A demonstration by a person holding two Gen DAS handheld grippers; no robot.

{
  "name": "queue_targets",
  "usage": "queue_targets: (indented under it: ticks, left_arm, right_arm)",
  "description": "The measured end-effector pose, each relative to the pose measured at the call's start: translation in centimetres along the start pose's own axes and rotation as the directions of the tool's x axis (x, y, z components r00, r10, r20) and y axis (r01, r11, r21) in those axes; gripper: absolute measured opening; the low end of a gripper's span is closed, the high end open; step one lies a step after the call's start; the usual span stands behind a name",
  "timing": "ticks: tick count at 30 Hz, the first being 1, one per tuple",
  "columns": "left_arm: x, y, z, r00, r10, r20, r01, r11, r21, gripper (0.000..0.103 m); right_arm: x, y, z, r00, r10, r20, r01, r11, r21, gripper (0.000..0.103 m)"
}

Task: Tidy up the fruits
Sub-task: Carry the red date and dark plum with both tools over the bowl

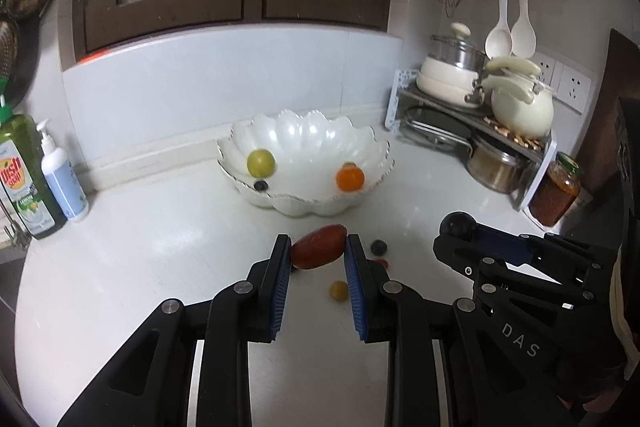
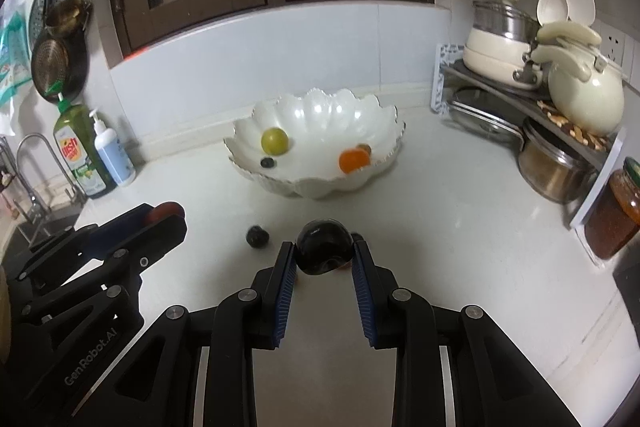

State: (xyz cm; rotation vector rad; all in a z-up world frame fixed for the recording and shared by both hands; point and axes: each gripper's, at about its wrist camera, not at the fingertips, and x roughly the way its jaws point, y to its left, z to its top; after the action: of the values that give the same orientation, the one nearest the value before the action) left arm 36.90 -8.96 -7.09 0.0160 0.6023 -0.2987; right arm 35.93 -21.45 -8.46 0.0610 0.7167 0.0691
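Between the blue pads of the left claw [image 1: 318, 253] we see an oblong red fruit [image 1: 319, 246], pinched at its two ends with the pads nearly closed upon it. Likewise the right claw [image 2: 324, 257] is clamped on a round dark plum [image 2: 323, 246], gripped at its sides. Both fruits appear raised off the white tabletop [image 1: 168, 259].

Just below and right of the left claw's tips we note the loose fruit on the tabletop: a dark berry [image 1: 378, 247], a small red fruit [image 1: 383, 262] partly hidden by the right pad, and a small yellow fruit [image 1: 338, 291] between the pads. Left of the right claw's tips lies that dark berry again, in the right wrist view.

Beyond both claws stands a white scalloped bowl [image 1: 304, 205], holding a yellow-green fruit [image 1: 261, 163] and a blueberry [image 1: 261, 185] on its left side and an orange fruit [image 1: 349, 178] on its right. In the right wrist view a brownish fruit [image 2: 364, 149] shows just behind the orange one.

Farther left of the claws stand a green dish-soap bottle [image 1: 24, 183] and a white pump bottle [image 1: 64, 183]; farther right, a rack [image 1: 472, 115] with pots and a cream kettle [image 1: 522, 105], and a jar [image 1: 558, 191] beside it.
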Motion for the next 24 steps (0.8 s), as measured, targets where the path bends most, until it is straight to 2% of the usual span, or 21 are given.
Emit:
queue_targets:
  ticks: [6, 12, 24]
  left_arm:
    - [-0.3, 0.8, 1.2, 0.999, 0.012, 0.039, -0.012, 1.000, 0.006, 0.027]
    - [0.1, 2.1, 2.9, 0.998, -0.018, 0.057, 0.018, 1.000, -0.011, 0.027]
    - [1.1, 3.4, 6.0, 0.993, -0.007, 0.115, 0.006, 1.000, 0.005, 0.027]
  right_arm:
    - [0.0, 0.9, 1.2, 0.999, 0.004, 0.037, -0.004, 1.000, -0.011, 0.030]
    - [0.2, 1.5, 2.6, 0.997, 0.012, 0.075, -0.011, 1.000, -0.010, 0.030]
    - [1.1, 1.9, 6.0, 0.990, -0.007, 0.139, 0.009, 1.000, -0.009, 0.030]
